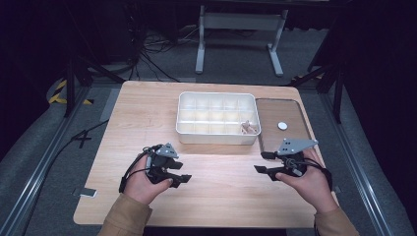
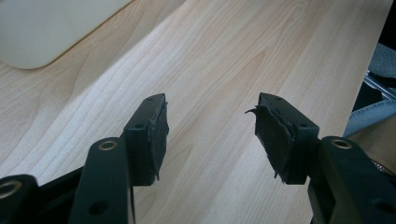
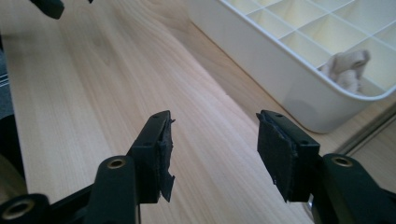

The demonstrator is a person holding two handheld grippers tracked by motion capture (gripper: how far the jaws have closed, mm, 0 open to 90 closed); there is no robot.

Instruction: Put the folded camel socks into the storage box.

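here the left gripper (image 1: 183, 179) and right gripper (image 1: 260, 162) both hung open and empty over the desk (image 1: 147, 123); the white divided tray (image 1: 216, 140) sat just beyond them, nearer the right gripper.

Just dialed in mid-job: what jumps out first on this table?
The white compartment tray at the table's middle, with small pale pieces in its near right cell. Beside it lies a clear lid with a white disc. Nearer the person, the left gripper and right gripper hover open, holding nothing.
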